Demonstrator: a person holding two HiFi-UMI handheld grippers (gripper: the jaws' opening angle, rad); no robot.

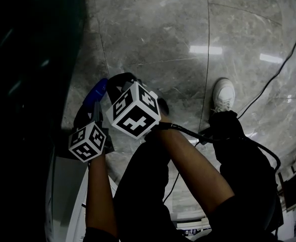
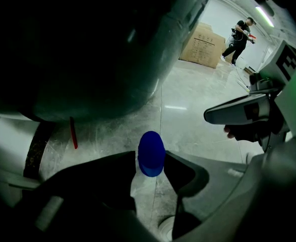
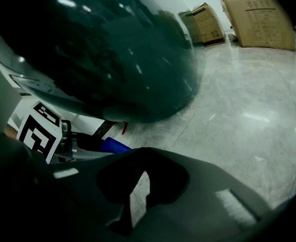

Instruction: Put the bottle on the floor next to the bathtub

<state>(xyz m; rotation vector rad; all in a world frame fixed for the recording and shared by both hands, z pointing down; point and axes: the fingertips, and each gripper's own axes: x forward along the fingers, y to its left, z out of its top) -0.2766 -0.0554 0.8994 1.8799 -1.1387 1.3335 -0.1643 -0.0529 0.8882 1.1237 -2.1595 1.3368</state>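
Bottle (image 2: 151,153): one, in left claw (image 2: 151,163)

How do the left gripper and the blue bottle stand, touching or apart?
Touching. The left gripper view shows the blue bottle between the jaws of the left gripper, both pressed against its sides with no gap.

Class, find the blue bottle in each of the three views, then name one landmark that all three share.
Head view: bottle left of centre, beside the bathtub.
Left gripper view: bottle low centre, between the left claw jaws.
Right gripper view: bottle lower left.
Shared landmark: the dark bathtub, filling each picture's upper left.
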